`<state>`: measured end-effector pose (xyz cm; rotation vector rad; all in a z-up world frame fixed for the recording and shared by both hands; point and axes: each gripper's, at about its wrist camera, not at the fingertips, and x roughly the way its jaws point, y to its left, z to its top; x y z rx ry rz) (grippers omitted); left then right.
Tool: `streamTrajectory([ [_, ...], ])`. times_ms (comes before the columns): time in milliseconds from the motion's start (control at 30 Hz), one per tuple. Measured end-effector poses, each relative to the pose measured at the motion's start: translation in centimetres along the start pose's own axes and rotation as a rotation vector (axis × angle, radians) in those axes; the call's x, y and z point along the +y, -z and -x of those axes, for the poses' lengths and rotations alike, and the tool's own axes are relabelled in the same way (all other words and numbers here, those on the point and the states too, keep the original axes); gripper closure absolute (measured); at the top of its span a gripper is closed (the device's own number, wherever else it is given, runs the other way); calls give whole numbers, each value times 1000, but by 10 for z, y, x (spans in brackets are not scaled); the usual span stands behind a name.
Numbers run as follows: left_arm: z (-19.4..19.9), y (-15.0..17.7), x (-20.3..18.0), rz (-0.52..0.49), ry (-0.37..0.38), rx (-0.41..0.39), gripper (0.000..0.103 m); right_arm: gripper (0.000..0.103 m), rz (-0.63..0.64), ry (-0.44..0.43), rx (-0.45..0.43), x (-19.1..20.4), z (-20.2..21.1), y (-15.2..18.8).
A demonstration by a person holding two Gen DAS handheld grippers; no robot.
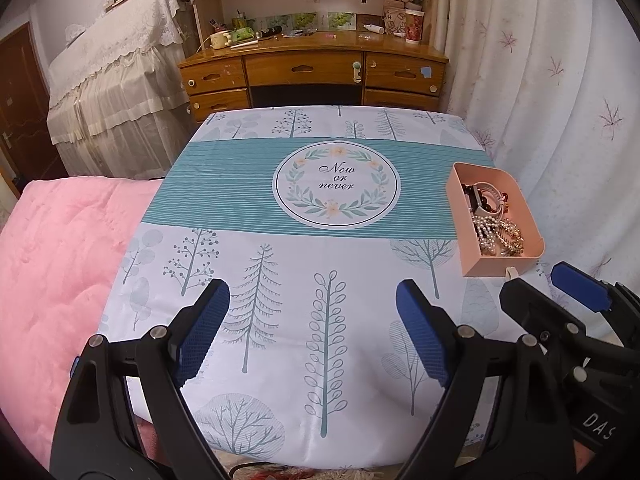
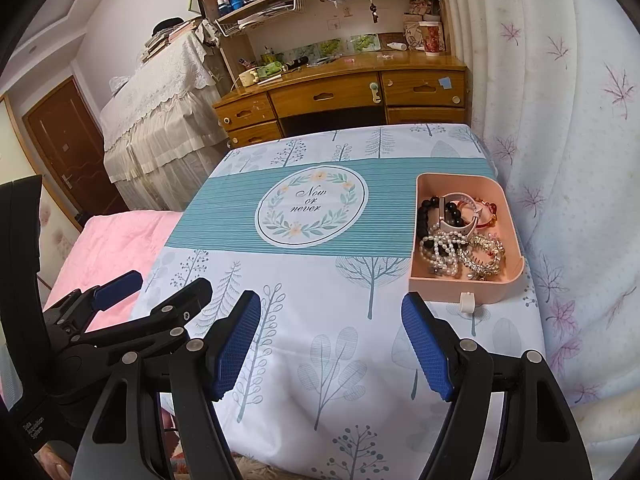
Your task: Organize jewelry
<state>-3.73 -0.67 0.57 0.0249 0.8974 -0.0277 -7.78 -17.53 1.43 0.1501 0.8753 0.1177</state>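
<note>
Both the left claw (image 1: 312,312) and the right claw (image 2: 332,328) are hovering wide apart and empty over the tree-printed tabletop (image 2: 320,340), near the pink rectangular plastic tray (image 2: 464,282) that is holding the tangled bracelets and pearl jewelry (image 2: 452,248).

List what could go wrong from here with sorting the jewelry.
1. The pearl strands, sparkly bracelet and black beads lie piled together in the pink tray; lifting one may well drag others out.
2. The tray sits near the table's right edge by the curtain; a tug could slide it off.
3. Both grippers, left and right, are open and empty; thin chains may slip between the pads.
</note>
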Motion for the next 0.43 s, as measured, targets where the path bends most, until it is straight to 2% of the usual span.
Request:
streamTrajectory([
  [433,4,2,2,-1,-6,4,19,29,-2,-6,8,3,-2,2],
])
